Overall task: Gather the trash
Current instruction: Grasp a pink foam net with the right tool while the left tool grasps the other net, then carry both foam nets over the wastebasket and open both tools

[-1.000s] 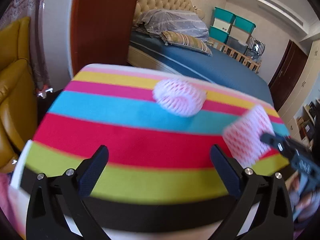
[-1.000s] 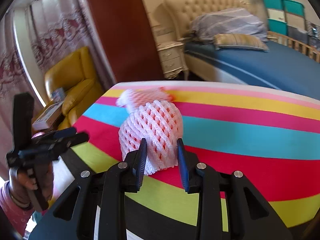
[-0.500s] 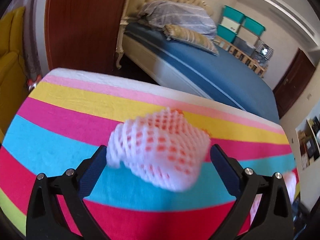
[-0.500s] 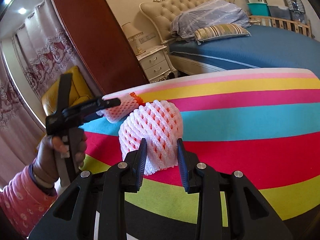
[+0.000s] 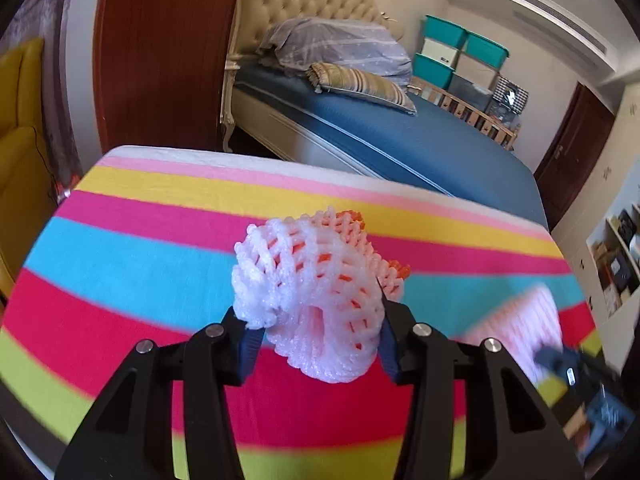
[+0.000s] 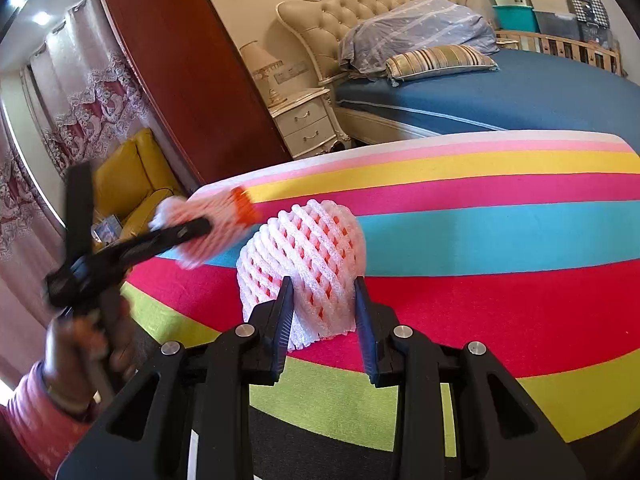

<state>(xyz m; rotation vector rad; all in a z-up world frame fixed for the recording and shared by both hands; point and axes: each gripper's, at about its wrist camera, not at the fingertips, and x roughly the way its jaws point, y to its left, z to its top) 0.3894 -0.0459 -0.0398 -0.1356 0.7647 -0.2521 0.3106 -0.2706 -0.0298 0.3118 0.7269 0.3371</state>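
Note:
My left gripper (image 5: 316,336) is shut on a white and orange foam fruit net (image 5: 316,292) and holds it above the striped table (image 5: 120,248). My right gripper (image 6: 322,316) is shut on a second white foam fruit net (image 6: 304,256), also held over the striped table (image 6: 500,240). In the right wrist view the left gripper (image 6: 192,228) shows blurred at the left with its net (image 6: 204,224). In the left wrist view the right gripper's net (image 5: 520,320) shows blurred at the lower right.
A bed with a blue cover (image 5: 400,136) stands beyond the table's far edge. A dark red wooden panel (image 5: 160,52) and a yellow armchair (image 6: 128,184) are at the left. A white nightstand (image 6: 308,120) stands by the bed.
My left gripper closed on the foam net that lay between its open fingers and lifted it. My right gripper kept its net and shifted slightly.

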